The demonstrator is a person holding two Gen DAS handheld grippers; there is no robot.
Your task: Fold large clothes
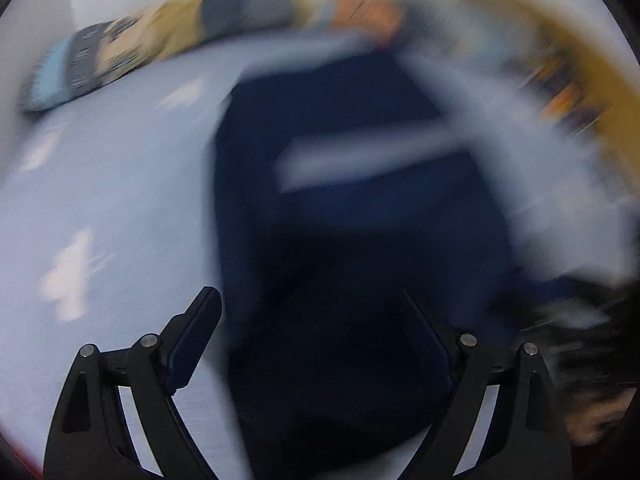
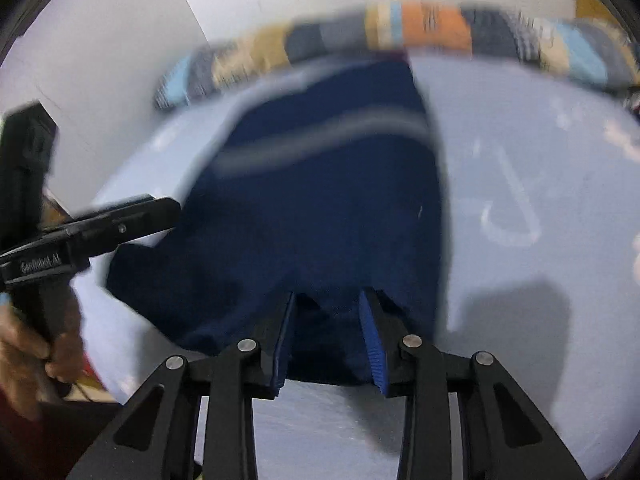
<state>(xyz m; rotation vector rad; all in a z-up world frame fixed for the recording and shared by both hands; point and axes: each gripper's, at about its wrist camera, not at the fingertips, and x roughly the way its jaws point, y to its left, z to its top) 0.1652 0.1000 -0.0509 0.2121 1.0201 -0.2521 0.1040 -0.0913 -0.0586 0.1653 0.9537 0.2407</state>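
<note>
A dark navy garment [image 2: 320, 208] with a pale stripe across it lies on a light blue bedsheet [image 2: 520, 152]. My right gripper [image 2: 328, 308] hovers over its near hem, with navy cloth between the two fingers. The ribbed blue pad [image 2: 372, 340] is mostly bare, so I read the jaws as apart and not pressing. In the blurred left wrist view the same garment [image 1: 340, 240] fills the middle. My left gripper [image 1: 310, 320] stands wide open above its near part with nothing clamped. One of its black fingers [image 2: 152, 216] reaches in from the left beside the garment's edge.
A row of multicoloured folded fabric [image 2: 420, 28] runs along the bed's far edge against a white wall [image 2: 120, 60]. A person's hand [image 2: 24, 352] holds the left gripper's handle. A yellowish shelf [image 1: 580, 40] with blurred items is at the right.
</note>
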